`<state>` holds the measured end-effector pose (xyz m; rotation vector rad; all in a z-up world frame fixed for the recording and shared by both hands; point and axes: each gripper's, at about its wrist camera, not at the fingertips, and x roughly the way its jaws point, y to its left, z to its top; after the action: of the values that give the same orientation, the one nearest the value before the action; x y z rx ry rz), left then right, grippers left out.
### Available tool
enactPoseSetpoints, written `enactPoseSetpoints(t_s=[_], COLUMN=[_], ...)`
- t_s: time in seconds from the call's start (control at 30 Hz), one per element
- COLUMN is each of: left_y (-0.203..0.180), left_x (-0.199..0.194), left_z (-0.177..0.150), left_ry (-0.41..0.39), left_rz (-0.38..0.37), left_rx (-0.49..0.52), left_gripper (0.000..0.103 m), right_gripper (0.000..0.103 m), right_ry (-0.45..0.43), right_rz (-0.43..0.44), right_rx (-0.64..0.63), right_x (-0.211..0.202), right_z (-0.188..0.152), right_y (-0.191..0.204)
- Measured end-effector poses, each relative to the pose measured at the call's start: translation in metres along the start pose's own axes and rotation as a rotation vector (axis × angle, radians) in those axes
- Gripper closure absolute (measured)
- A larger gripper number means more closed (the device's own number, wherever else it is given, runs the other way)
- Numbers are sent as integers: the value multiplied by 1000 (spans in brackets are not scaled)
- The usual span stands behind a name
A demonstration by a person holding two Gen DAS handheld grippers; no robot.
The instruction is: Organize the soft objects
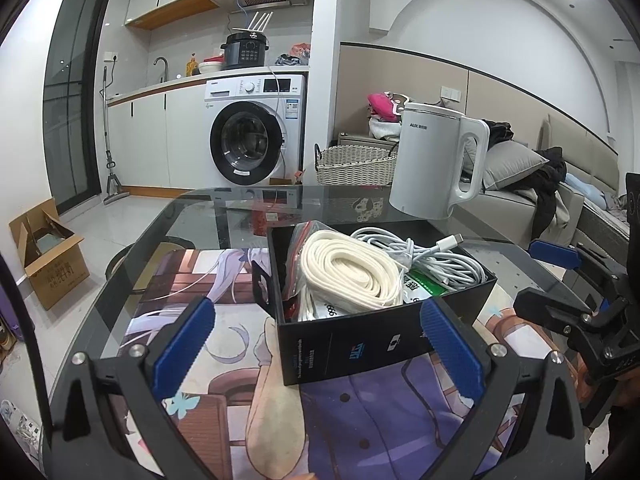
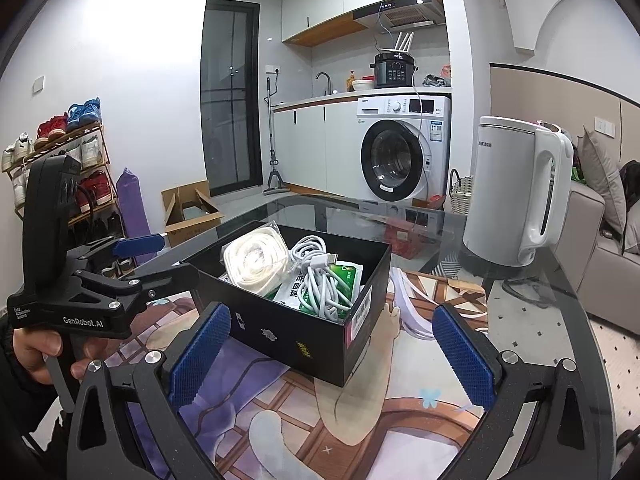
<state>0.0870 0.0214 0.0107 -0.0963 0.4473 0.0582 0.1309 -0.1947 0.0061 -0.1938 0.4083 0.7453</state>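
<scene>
A black open box (image 1: 352,350) (image 2: 320,340) stands on the printed mat on the glass table. In it lie a coiled cream strap in a clear bag (image 1: 352,272) (image 2: 256,260), a white charging cable (image 1: 432,256) (image 2: 320,276) and green-and-white tissue packs (image 1: 424,290) (image 2: 344,276). My left gripper (image 1: 316,348) is open and empty, its blue pads either side of the box's near wall. My right gripper (image 2: 332,352) is open and empty, just in front of the box. Each gripper shows in the other's view, the right one (image 1: 560,280) and the left one (image 2: 148,260), both open.
A white electric kettle (image 1: 436,160) (image 2: 520,192) stands on the glass table (image 1: 192,216) behind the box. A wicker basket (image 1: 356,164), washing machine (image 1: 252,132), sofa (image 1: 532,192), cardboard box (image 1: 48,256) and shoe rack (image 2: 60,160) stand around the table.
</scene>
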Motion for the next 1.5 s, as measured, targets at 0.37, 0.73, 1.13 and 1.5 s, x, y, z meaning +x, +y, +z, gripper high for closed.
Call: enactPoseSetpoints(t_s=[0.37,0.73,1.13,1.5], left_y=[-4,-4,-6,-9], left_x=[-2,0,-2,-4], left_z=[-1,-1,-1,-1], left_ry=[1,5,-2,-10], left_rz=[6,13,18,11], left_rx=[14,10,23,41], left_gripper=[0,0,0,0], right_gripper=[0,0,0,0], right_ry=[-2,-3,-9,-8], right_rz=[-2,-2,0,-1], right_rx=[3,8,4,2], right_x=[-1,0,0,-1], right_z=[1,1,0,0], right_y=[-1,-3,-3,-3])
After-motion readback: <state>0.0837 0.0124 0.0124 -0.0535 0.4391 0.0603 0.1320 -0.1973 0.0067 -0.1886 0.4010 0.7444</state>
